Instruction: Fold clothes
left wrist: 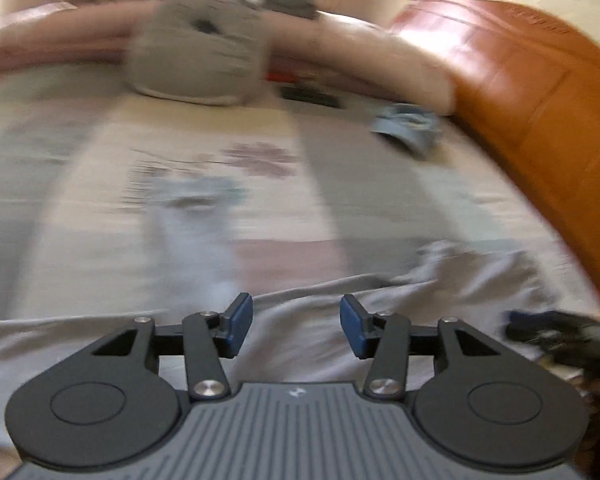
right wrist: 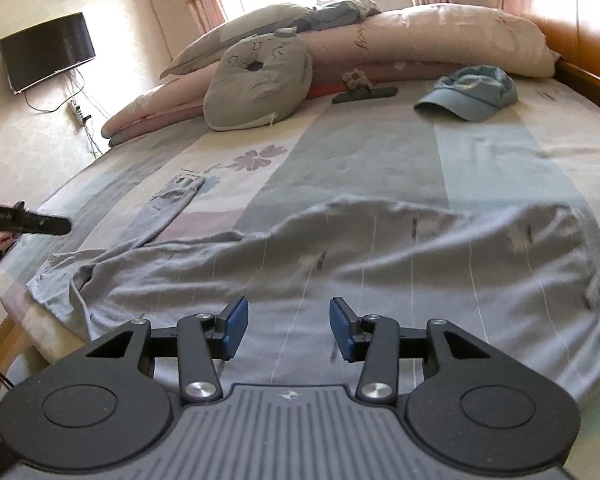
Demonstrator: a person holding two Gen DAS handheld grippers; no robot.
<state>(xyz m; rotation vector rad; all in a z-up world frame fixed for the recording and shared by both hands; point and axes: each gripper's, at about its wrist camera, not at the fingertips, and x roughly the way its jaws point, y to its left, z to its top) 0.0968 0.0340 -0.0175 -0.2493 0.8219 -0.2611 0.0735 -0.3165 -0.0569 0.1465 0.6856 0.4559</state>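
Observation:
A grey-blue garment (right wrist: 380, 264) with thin white stripes lies spread and rumpled across the near part of the bed, one sleeve (right wrist: 168, 208) stretching to the far left. My right gripper (right wrist: 287, 330) hovers open just above its near hem, nothing between the blue pads. In the blurred left wrist view the same garment (left wrist: 340, 312) fills the foreground, and my left gripper (left wrist: 296, 326) is open over it, holding nothing. The left gripper's black body (right wrist: 24, 222) shows at the left edge of the right wrist view, held in a hand.
A grey cat-face cushion (right wrist: 256, 80), long pink pillows (right wrist: 440, 36), a blue cap (right wrist: 472, 92) and a dark clip-like object (right wrist: 364, 94) lie at the far end of the patterned bedsheet (right wrist: 360, 156). An orange wooden headboard (left wrist: 540, 100) curves along the right. A wall television (right wrist: 46, 50) hangs at left.

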